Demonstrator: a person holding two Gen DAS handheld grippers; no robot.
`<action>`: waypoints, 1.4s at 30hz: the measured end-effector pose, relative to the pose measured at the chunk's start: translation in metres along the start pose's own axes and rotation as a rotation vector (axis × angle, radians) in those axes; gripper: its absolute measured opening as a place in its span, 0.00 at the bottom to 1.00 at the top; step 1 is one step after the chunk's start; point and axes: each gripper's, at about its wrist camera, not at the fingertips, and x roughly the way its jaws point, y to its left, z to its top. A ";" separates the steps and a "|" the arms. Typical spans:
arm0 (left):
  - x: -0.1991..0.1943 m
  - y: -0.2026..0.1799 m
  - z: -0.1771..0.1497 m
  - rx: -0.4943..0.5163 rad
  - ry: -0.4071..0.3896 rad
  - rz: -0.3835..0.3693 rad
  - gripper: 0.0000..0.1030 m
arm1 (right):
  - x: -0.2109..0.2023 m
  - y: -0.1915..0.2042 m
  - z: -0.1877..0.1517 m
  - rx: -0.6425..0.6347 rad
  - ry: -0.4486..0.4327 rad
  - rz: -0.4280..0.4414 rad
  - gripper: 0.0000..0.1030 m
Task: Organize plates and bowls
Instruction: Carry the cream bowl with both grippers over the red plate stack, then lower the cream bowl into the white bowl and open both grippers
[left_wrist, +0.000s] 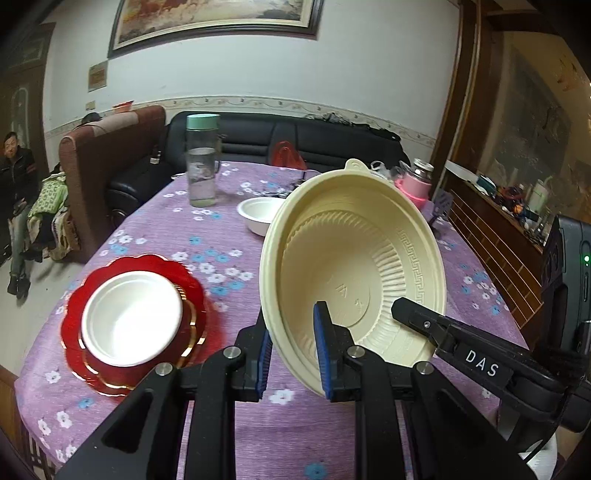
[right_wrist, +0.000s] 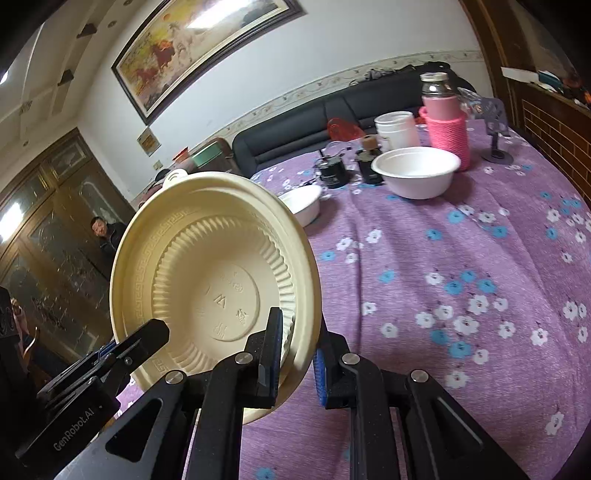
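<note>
Both grippers on one big cream ribbed plastic bowl (left_wrist: 354, 258), carried tilted clear above the purple flowered tablecloth (left_wrist: 229, 236). Left gripper (left_wrist: 293, 354) clamped on the near rim, right gripper (right_wrist: 297, 363) pinched shut on the opposite edge. Already stacked: small white bowl (left_wrist: 131, 317) sitting inside the red scalloped gold-trimmed plate (left_wrist: 85, 354). Left to gather, seemingly: shallow white bowl (left_wrist: 258, 214) mid-table and deeper white bowl (right_wrist: 415, 171) near the pink knitted-sleeve flask (right_wrist: 447, 125).

I'm in somebody's living room: black leather sofa (left_wrist: 288, 136), big framed painting (left_wrist: 218, 18) on the wall, and my bench (right_wrist: 461, 258) wears a purple flowered cloth.
</note>
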 end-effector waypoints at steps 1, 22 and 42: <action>-0.001 0.006 0.000 -0.010 -0.004 0.004 0.19 | 0.003 0.004 0.001 -0.004 0.004 0.002 0.16; 0.006 0.131 0.002 -0.255 0.011 0.073 0.22 | 0.094 0.104 0.004 -0.135 0.140 0.052 0.17; 0.023 0.207 -0.003 -0.421 0.065 0.154 0.34 | 0.177 0.146 -0.007 -0.166 0.311 0.099 0.17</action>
